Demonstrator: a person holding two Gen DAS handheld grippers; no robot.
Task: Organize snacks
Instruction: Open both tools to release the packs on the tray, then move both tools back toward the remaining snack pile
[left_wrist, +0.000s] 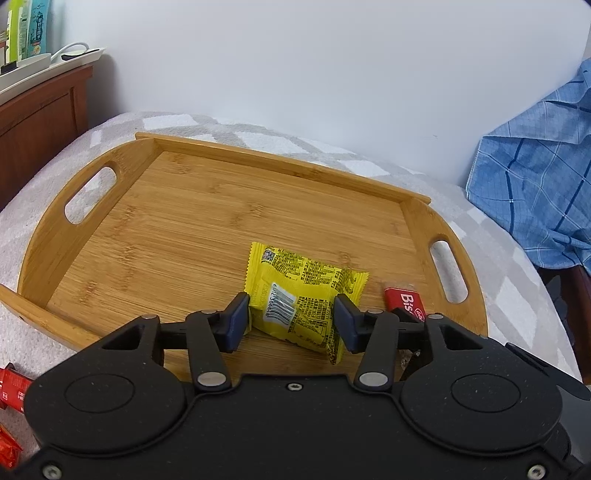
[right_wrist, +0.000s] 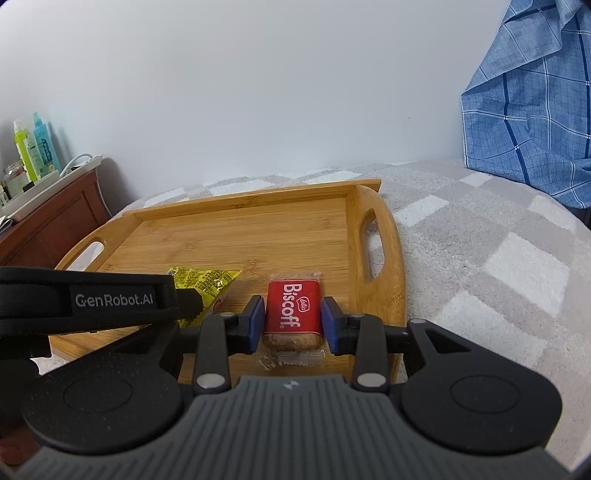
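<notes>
Both snacks lie on the near part of the wooden tray — yellow packet between the left gripper pads, red Biscoff between the right gripper pads — each released.

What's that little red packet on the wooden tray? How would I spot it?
Find the bamboo tray on the checked blanket. Near its front right corner, beside the handle cutout, lies the red Biscoff packet, between the blue pads of the right gripper. Its neighbour, the yellow packet, is larger and crinkled; the red one is small, with white lettering and a biscuit showing at its clear end.
</notes>
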